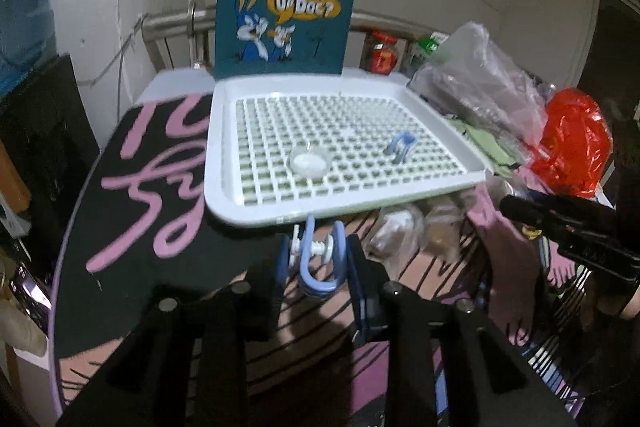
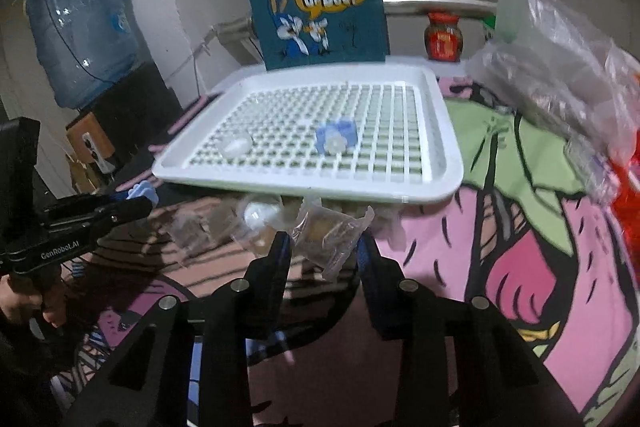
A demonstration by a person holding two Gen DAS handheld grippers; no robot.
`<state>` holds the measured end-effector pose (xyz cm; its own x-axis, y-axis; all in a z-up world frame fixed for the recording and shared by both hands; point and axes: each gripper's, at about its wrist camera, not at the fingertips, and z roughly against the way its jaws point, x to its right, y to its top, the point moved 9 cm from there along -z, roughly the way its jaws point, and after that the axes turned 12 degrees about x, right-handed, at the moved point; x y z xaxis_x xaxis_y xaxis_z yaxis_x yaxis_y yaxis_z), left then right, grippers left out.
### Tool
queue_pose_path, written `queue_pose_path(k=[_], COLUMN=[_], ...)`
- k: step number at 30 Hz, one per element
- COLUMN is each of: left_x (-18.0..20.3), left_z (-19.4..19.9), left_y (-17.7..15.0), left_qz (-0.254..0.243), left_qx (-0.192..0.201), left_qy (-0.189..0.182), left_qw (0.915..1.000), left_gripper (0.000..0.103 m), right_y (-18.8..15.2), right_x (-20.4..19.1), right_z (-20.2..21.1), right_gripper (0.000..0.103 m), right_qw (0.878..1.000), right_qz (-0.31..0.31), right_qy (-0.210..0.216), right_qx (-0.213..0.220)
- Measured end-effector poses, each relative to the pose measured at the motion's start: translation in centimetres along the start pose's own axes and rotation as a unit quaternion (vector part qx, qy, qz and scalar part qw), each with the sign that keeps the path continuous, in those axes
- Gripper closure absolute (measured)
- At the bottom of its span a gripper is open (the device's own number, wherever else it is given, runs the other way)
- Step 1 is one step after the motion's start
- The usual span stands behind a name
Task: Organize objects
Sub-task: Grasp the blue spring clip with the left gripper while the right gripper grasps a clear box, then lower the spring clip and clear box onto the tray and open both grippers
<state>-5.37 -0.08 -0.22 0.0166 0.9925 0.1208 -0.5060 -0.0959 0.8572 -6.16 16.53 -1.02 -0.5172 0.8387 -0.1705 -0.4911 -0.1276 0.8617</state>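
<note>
A white grid tray (image 1: pixel 256 219) (image 2: pixel 452 131) lies on a cartoon-print cloth. On it sit a small clear round dish (image 1: pixel 310 161) (image 2: pixel 236 145) and a blue clip (image 1: pixel 402 147) (image 2: pixel 335 139). My left gripper (image 1: pixel 320 255) is shut on a blue U-shaped clip with a white screw (image 1: pixel 318 277), held just before the tray's near rim. My right gripper (image 2: pixel 323 247) is shut on a clear plastic packet (image 2: pixel 330 233), also near the tray's front edge. Each gripper shows in the other's view, the right gripper (image 1: pixel 516 207) and the left gripper (image 2: pixel 140 207).
A teal cartoon tote bag (image 1: pixel 284 7) stands behind the tray. Crumpled clear bags (image 1: pixel 476 79) and a red bag (image 1: pixel 576 143) lie to its right. More clear packets (image 2: pixel 256 215) lie by the tray's front. At the back are a red jar (image 2: pixel 443 37) and a water bottle (image 2: pixel 84 35).
</note>
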Motion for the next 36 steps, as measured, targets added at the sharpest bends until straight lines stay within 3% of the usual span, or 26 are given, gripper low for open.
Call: queue_pose_path(k=[9, 15, 36], left_x=[-0.7, -1.1, -3.4], left_z=[-0.1, -2.9, -10.2], left_y=[5.2, 6.1, 1.6], left_qz=[0.006, 0.008, 0.038], left_qx=[0.055, 0.047, -0.05], left_qy=[0.008, 0.02, 0.037], left_qw=[0.9984, 0.9986, 0.9973], left_gripper=[0.076, 0.076, 0.076], right_y=[6.3, 8.5, 2.5], right_x=[-0.4, -0.2, 2.8], right_z=[1.6, -0.6, -10.4], right_gripper=[0.07, 0.07, 0.07], right_qw=[0.998, 0.998, 0.997], right_qz=[0.015, -0.005, -0.014], right_qy=[0.005, 0.019, -0.012], right_qx=[0.063, 0.064, -0.07])
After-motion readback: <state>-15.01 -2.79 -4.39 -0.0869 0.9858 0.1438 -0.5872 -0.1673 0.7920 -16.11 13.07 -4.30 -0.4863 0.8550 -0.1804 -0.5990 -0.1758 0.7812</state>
